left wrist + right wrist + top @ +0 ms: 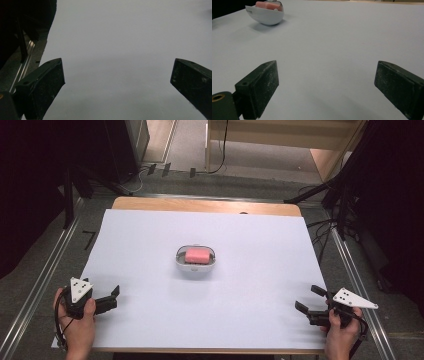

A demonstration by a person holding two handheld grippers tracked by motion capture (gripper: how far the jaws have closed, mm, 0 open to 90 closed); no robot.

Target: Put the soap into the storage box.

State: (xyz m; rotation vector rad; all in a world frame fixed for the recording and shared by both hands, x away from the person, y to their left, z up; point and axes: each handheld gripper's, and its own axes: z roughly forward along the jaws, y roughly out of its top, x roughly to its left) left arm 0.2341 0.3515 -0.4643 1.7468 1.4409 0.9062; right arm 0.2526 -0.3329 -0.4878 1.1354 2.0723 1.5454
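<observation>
White sheeting (150,250) covers nearly the whole worktop (206,205), whose wooden far edge shows as a bare strip beyond it. We see a small white dish (195,264) sitting a little beyond the middle of the worktop, upright, with a pink block (196,255) lying inside it. Our left gripper (114,296) is held near the near left corner, in a hand (79,325) that comes up from the near edge; its fingers (45,87) stand wide apart with nothing between them, and in the left gripper view they frame bare white sheet, with the worktop's left edge and a metal rail (23,68) off to one side. Our right gripper (309,299) is held near the near right corner, in the other hand (341,332), and its fingers (260,86) are likewise spread wide and hold nothing. In the right gripper view the dish (265,15) sits well ahead and to the upper left, the pink block (265,5) showing above its rim. Both grippers are well apart from the dish and from each other. We cannot tell whether either one touches the sheet or hangs just above it.
</observation>
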